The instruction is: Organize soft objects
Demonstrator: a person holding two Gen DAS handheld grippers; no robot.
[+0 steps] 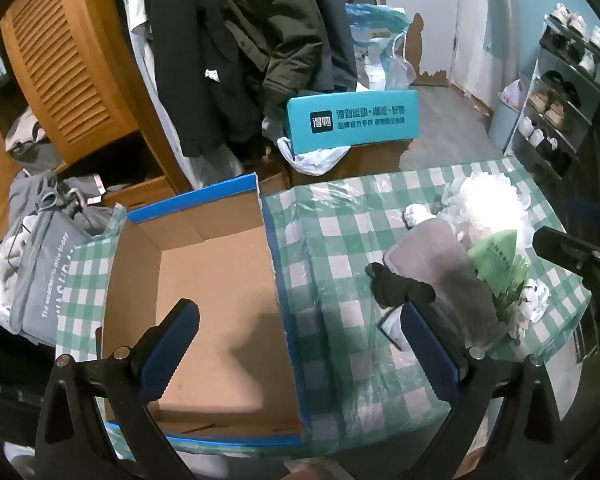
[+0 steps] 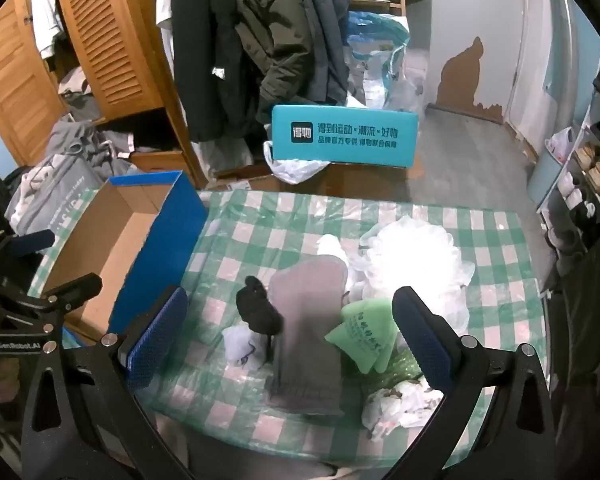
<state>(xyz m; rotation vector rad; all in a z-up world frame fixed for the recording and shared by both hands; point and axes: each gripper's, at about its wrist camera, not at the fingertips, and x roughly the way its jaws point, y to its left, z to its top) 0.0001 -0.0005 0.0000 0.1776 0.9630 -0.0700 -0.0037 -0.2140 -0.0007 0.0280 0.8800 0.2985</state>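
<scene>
An open cardboard box (image 1: 204, 280) with blue outer walls stands empty on the left of the checked tablecloth (image 1: 340, 240). My left gripper (image 1: 304, 344) hangs open over the box's right wall, holding nothing. To the right lies a heap of soft things: a grey cloth (image 2: 308, 328), a black bundle (image 2: 258, 308), a green packet (image 2: 364, 332), a large white plastic bag (image 2: 416, 256), a small white bag (image 2: 240, 346) and crumpled white plastic (image 2: 396, 404). My right gripper (image 2: 290, 338) is open above the grey cloth, with nothing between its fingers.
Behind the table a teal box (image 2: 344, 136) rests on cartons on the floor. Coats (image 2: 268, 32) hang beside a louvred wooden wardrobe (image 2: 108, 40). A grey laundry bag (image 1: 40, 280) sits left of the table, and a shoe rack (image 2: 592, 168) lines the right wall.
</scene>
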